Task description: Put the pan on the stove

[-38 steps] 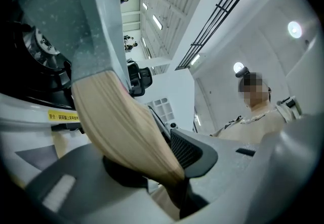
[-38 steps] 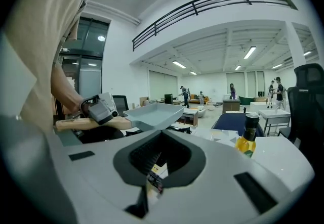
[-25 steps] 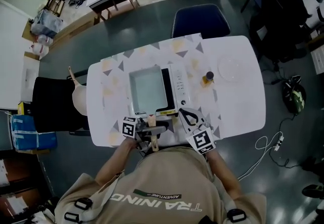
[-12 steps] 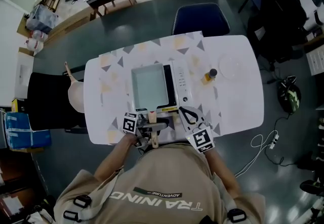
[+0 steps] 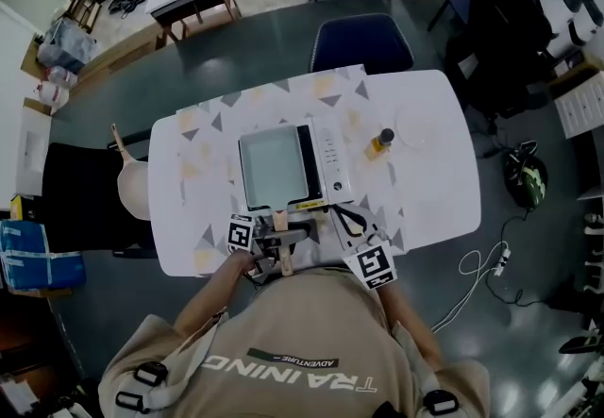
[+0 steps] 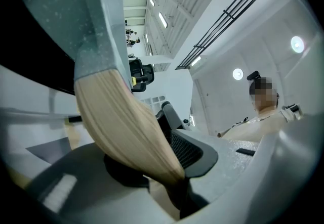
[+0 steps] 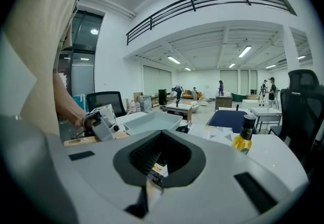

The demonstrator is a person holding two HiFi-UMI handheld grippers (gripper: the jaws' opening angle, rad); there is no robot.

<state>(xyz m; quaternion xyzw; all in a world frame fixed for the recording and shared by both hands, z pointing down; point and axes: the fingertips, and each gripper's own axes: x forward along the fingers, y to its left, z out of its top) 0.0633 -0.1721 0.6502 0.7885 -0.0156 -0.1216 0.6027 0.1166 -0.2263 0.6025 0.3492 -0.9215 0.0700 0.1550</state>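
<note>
Closest, at the near edge of the worktop [image 5: 434, 190], the left claw [image 5: 279, 239] is clenched on the pan's pale wooden handle [image 5: 282, 256]. The left gripper view shows that handle [image 6: 121, 122] wedged between the jaws of the left claw [image 6: 172, 167]. Just beside it, toward the near right, the right claw [image 5: 351, 218] has its jaws drawn together to a thin slit with nothing between them. Its own view shows the same for the right claw [image 7: 157, 162].

The pan [image 5: 274, 166] is rectangular, shallow and pale grey, with straight walls, and its outer wall [image 6: 76, 15] is speckled. It sits over the stove [image 5: 332, 161] at the middle of the worktop, handle pointing to the near edge. Only the stove's white control strip and dark rim show, since the pan covers the rest. Whether the pan's base rests fully on the stove cannot be told.

In the right gripper view the pan [image 7: 152, 123] appears low and side-on, the left claw [image 7: 101, 124] at its handle.

Farther right stands a small yellow bottle [image 5: 380, 141]. Beyond the far edge is a blue chair [image 5: 361, 41].
</note>
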